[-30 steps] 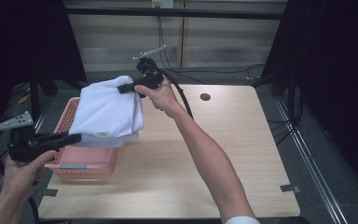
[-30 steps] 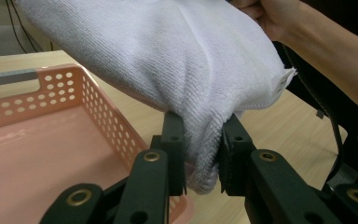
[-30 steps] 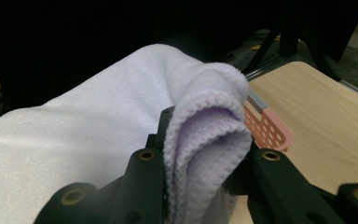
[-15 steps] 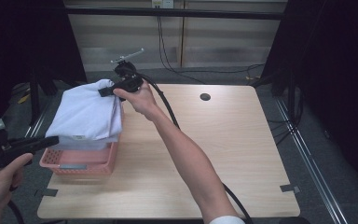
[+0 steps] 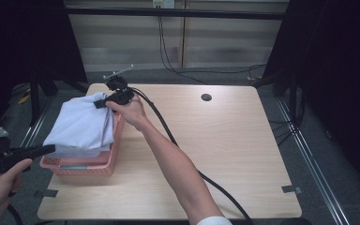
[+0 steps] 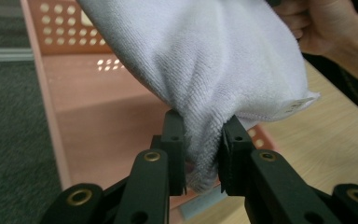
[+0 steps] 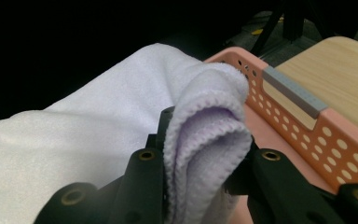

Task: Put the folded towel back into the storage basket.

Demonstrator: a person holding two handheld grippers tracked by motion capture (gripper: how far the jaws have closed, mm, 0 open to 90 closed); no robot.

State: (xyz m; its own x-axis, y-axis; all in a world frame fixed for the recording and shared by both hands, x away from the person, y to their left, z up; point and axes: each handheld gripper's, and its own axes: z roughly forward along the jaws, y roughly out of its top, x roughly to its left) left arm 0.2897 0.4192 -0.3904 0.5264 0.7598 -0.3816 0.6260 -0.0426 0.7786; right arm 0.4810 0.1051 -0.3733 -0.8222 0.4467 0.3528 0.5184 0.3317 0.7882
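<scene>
At frame left, we clamp our 2 grippers, left gripper (image 6: 203, 154) and right gripper (image 7: 205, 154), on the white terry-cloth towel (image 5: 82, 124), spreading it above the pink perforated plastic basket (image 5: 104, 165).

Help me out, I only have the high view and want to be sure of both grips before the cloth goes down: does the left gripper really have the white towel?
Observer: Yes. In the left gripper view, the left gripper has both jaws shut on a bunched fold of the towel.
Operator: And the right one? The hand covers it for me.
Observer: The right gripper is shut on a doubled-over hemmed edge, with the fold bulging out between its jaws.
Operator: Where's the basket relative to that grip?
Observer: The pink basket lies just beside those jaws, its perforated wall close on one side, and the towel hangs across its rim.
</scene>
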